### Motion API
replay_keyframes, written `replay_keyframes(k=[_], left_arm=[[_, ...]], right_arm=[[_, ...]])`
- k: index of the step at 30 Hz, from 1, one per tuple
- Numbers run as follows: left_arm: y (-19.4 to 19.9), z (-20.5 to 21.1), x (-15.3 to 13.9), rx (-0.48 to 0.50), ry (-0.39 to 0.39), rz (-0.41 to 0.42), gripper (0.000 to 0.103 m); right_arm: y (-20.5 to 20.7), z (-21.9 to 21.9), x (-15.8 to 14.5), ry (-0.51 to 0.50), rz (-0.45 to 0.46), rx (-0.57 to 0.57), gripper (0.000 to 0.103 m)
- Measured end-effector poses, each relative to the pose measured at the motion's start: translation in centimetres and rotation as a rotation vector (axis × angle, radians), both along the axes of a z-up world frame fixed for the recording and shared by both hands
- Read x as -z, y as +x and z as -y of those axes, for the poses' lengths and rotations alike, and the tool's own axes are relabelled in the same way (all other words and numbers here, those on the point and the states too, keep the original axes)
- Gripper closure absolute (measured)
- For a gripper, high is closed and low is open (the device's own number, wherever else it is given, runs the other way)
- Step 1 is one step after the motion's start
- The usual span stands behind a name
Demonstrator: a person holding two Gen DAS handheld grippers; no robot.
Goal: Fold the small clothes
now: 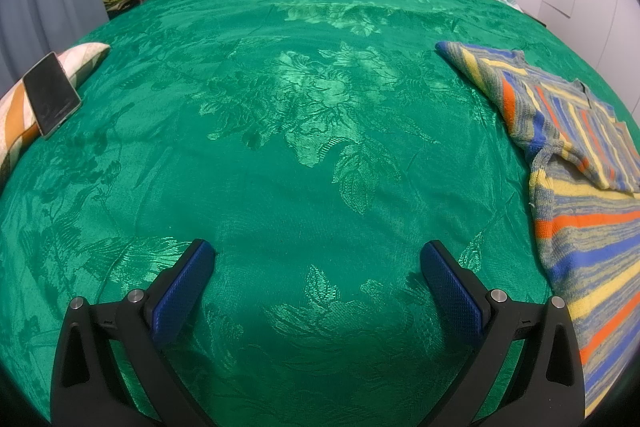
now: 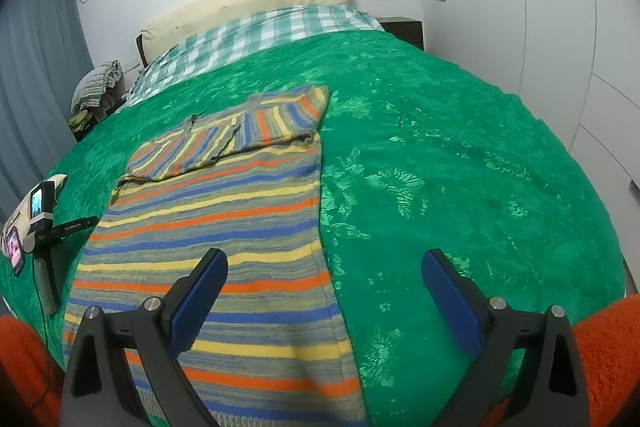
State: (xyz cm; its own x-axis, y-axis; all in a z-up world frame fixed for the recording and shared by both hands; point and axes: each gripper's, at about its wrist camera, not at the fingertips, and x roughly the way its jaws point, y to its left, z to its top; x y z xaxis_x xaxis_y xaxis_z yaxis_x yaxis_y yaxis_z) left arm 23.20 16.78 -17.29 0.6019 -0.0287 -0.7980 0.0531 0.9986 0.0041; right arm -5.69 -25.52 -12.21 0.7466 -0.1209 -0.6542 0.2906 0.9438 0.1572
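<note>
A striped knit sweater (image 2: 224, 211), in orange, blue, yellow and grey, lies flat on the green bedspread (image 2: 440, 167), its sleeves folded across the upper part. In the left wrist view the sweater (image 1: 580, 187) lies at the right edge. My left gripper (image 1: 316, 259) is open and empty over bare bedspread, left of the sweater. My right gripper (image 2: 324, 267) is open and empty above the sweater's lower right edge; its left finger (image 2: 200, 291) is over the fabric, its right finger (image 2: 452, 291) over the bedspread.
A phone (image 1: 50, 93) leans on a striped pillow (image 1: 24, 119) at the bed's left edge. The left gripper's body (image 2: 44, 223) shows at the left of the right wrist view. A checked sheet (image 2: 248, 35) and cream headboard (image 2: 248, 3) lie beyond. White wardrobes (image 2: 540, 27) stand right.
</note>
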Motion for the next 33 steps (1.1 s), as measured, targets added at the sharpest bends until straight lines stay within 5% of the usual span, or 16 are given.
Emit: replay_keyframes(k=[33], left_arm=[[0.01,0.05,0.01,0.000,0.000,0.001,0.000]], right_arm=[[-0.42,0.06,0.04,0.013,-0.005,0.009,0.006]])
